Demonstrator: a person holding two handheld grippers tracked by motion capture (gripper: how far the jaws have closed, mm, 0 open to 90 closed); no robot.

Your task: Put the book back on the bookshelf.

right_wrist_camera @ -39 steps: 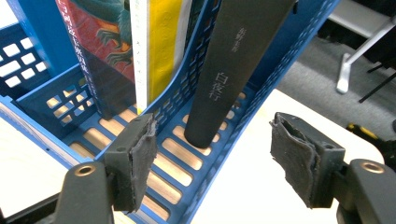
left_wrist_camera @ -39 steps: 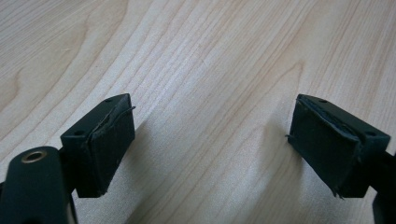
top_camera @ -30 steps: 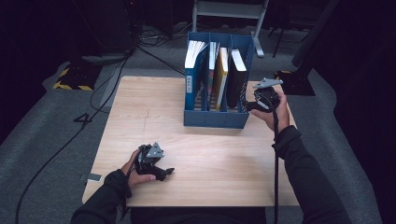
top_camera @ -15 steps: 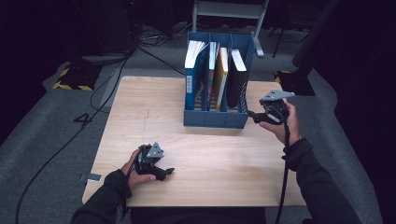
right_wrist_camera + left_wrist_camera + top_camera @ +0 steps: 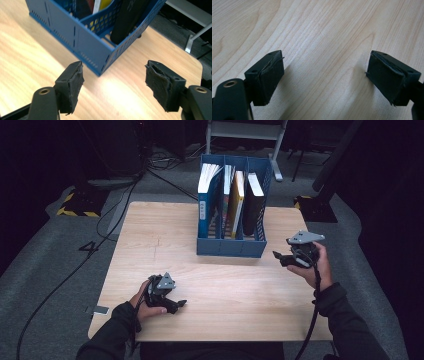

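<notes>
A blue file rack with three compartments stands at the back middle of the wooden table. It holds a blue-spined book, a yellow book and a black book. My right gripper hovers just off the rack's near right corner, pointing left, open and empty. In the right gripper view the right gripper faces that corner of the rack and the black book. My left gripper rests low at the front left, open. Bare wood lies between the left gripper jaws.
Cables trail over the grey floor left of the table. A yellow-and-black striped block lies on the floor at the left. A white metal frame stands behind the rack. The table's right edge runs under my right hand.
My right gripper has drawn back from beside the rack's right wall toward the person and a little lower, jaws still wide. The left gripper has kept still.
</notes>
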